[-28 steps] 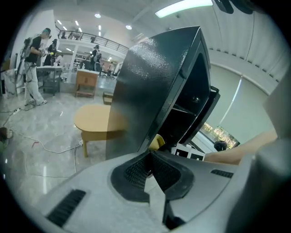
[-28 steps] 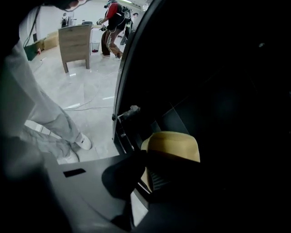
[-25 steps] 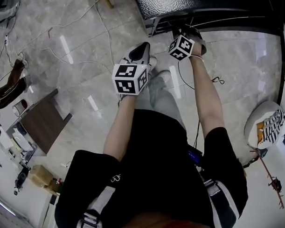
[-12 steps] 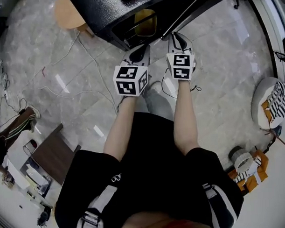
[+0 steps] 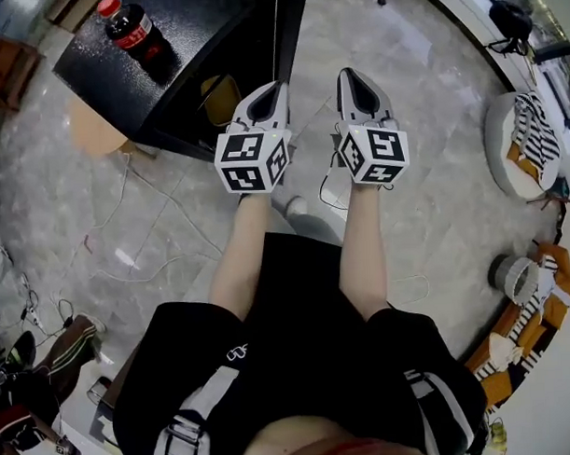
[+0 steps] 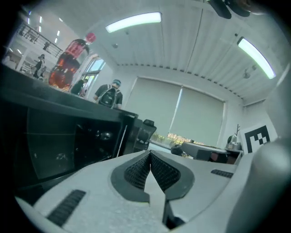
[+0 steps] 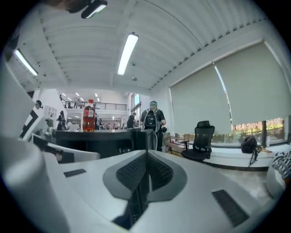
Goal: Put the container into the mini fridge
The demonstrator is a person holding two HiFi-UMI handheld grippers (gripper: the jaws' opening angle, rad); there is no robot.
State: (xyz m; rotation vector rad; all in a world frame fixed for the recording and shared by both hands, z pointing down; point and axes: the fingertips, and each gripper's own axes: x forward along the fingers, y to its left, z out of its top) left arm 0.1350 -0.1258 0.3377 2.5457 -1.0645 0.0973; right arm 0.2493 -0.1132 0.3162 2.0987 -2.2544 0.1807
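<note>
- The left tool [image 6: 149, 155] is closed, its ribbed pads meeting with nothing between them.
- The right tool [image 7: 146, 157] is likewise closed and empty.
- Both are held side by side in front of the person, pointing at the black mini fridge [image 5: 181, 58], the left one nearer its front.
- A yellowish thing [image 5: 222, 98], probably the container, shows inside the fridge's dark front opening, just ahead of the left tool. I cannot tell how it sits in there.
- A cola bottle [image 5: 132, 31] stands on top of the fridge.
- Judged from this, the placing step looks done, with neither tool carrying anything.
- The door seems to stand open, so the next move is likely to push it shut with a closed tool, keeping clear of the cables [image 5: 164, 231] on the floor.
</note>
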